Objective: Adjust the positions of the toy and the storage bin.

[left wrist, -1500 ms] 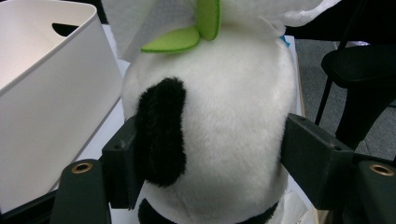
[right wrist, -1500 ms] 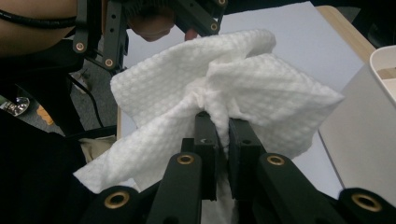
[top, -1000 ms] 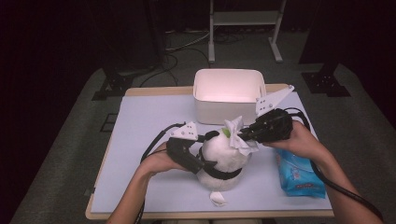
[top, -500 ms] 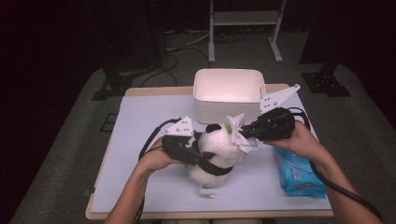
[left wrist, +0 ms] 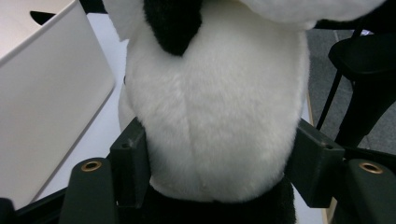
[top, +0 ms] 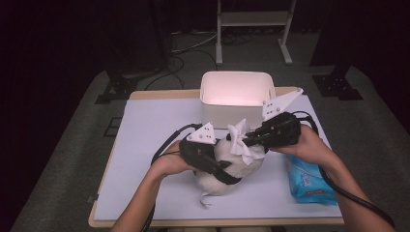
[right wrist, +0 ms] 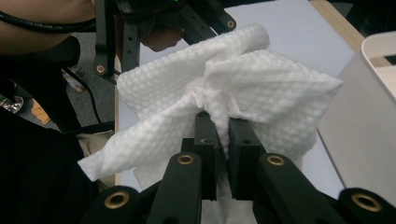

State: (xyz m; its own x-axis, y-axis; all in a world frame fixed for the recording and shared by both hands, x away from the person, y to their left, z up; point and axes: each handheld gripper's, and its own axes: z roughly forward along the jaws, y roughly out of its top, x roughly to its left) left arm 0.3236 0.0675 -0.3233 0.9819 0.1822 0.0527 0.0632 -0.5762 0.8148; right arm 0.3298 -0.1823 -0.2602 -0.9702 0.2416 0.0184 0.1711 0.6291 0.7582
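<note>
Tongs on the left have just been closing and now clamp the plush panda mid-worktop, while right tongs, pinching a white wipe, hover just right of it.

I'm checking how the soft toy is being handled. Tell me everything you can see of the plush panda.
The plush panda is a soft toy of white fur with black patches, a black band low on its body. It rests on the table's pale mat in front of the white bin. The left gripper has just been closing; its pads press into the white belly from both sides. The right gripper holds a white wipe against its top.
</note>
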